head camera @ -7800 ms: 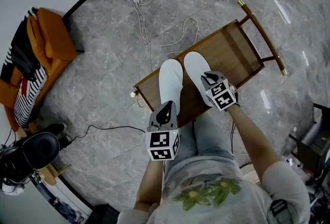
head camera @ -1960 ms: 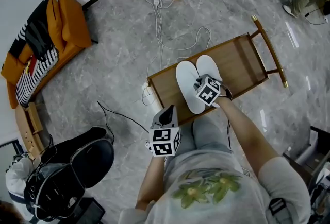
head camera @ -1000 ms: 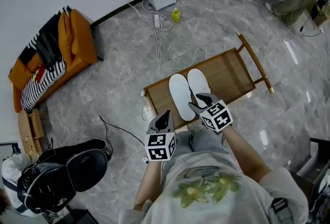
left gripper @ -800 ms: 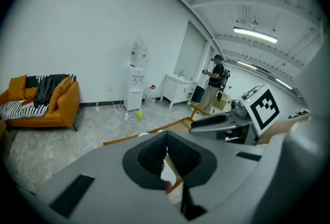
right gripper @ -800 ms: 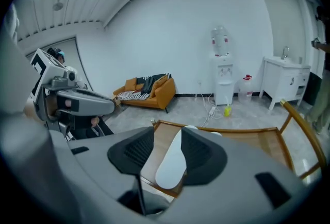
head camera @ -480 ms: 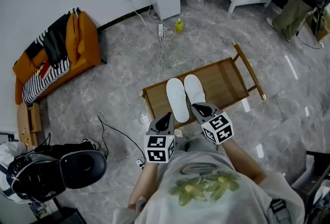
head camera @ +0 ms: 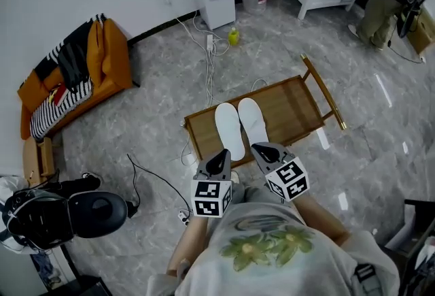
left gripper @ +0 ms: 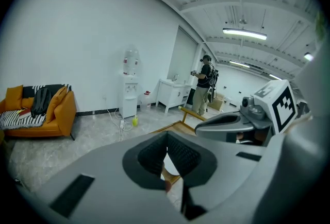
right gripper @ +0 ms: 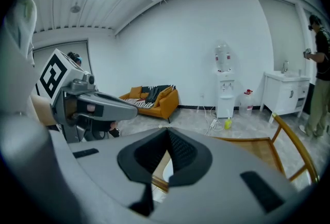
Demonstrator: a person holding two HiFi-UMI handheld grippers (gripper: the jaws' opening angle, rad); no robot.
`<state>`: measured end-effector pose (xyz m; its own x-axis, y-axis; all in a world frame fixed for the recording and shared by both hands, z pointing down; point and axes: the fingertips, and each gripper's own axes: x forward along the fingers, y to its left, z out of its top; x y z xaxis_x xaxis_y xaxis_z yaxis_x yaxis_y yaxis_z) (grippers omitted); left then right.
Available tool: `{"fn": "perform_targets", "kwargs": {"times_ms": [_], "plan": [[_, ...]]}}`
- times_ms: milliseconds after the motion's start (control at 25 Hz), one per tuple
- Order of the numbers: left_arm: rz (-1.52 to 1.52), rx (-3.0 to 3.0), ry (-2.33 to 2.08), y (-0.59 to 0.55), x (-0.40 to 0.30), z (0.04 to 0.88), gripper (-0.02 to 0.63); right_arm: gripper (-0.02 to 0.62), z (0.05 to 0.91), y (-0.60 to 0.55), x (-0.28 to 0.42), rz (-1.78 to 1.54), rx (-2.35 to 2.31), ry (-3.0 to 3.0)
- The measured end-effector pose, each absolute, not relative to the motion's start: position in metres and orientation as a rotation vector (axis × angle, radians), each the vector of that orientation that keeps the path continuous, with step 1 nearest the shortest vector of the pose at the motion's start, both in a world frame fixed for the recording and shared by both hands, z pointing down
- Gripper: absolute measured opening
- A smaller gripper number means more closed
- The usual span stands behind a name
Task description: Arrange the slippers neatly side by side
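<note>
As seen along the jaws, find right gripper (head camera: 265, 150) and left gripper (head camera: 219, 157) both pressed shut on nothing, hanging near the body and clear of everything. Look just beyond them for the slippers (head camera: 230, 130): white pair, lying flat, side by side and close together on wooden bench (head camera: 299, 101), so likely already arranged. Expect light, soft, floppy, not fragile; for any touch-up, spread the jaws first and pinch the near end's edge or a side rim, then slide gently rather than lift by the middle.
</note>
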<state>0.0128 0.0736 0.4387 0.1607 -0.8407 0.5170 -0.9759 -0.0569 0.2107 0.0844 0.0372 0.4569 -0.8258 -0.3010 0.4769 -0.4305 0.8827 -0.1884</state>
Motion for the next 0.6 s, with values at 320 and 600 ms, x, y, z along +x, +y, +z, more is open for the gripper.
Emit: {"fn": "perform_targets", "kwargs": {"times_ms": [320, 600], "plan": [[0.371, 1.963, -1.713, 0.073, -0.013, 0.429, 0.014, 0.005, 0.441, 0.037, 0.066, 0.383, 0.566, -2.630], [0.399, 1.995, -1.712, 0.072, -0.007, 0.425, 0.015, 0.005, 0.439, 0.041, 0.072, 0.372, 0.593, -2.613]]}}
